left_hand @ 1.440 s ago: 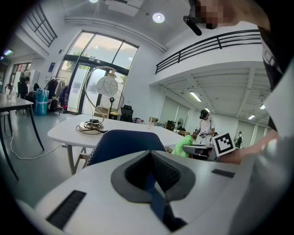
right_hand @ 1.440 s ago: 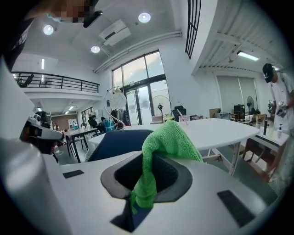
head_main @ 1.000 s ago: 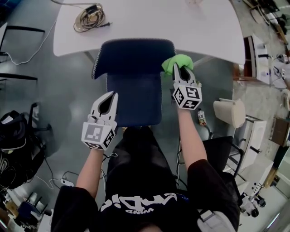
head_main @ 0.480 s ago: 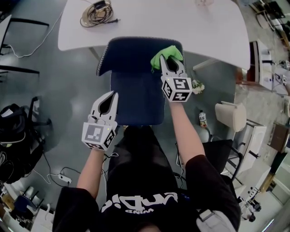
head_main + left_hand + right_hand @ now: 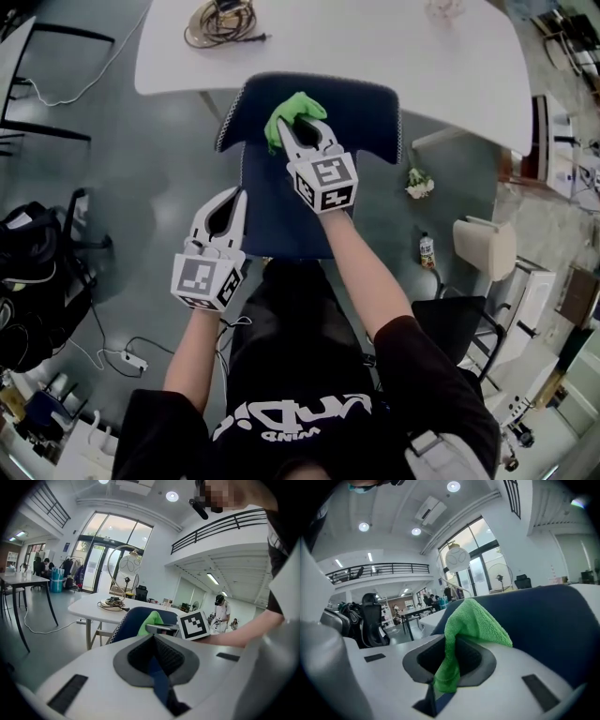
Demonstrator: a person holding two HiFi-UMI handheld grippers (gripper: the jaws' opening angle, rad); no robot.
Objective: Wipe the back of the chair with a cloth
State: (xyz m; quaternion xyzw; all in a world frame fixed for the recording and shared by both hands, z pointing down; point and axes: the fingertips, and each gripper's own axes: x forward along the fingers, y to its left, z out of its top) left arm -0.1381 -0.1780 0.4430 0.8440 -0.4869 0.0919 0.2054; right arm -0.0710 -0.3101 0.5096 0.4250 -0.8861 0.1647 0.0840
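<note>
Right gripper (image 5: 302, 129) is clamped on the green cloth (image 5: 289, 111), which is pressed against the top of the chair back (image 5: 361, 112), left of its centre. The back's long axis runs side to side, just short of the white worktop (image 5: 394, 47). Left gripper (image 5: 234, 199) hangs closed and empty beside the seat (image 5: 281, 216), well short of the back. Judgement: the right arm is placed to wipe sideways along that axis.

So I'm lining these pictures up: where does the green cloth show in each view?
Head view: green cloth upper centre, on the chair back, held by the right gripper.
Left gripper view: green cloth at centre, against the chair back.
Right gripper view: green cloth at centre, clamped between the jaws.
Shared landmark: the blue chair back, seen in all three.
</note>
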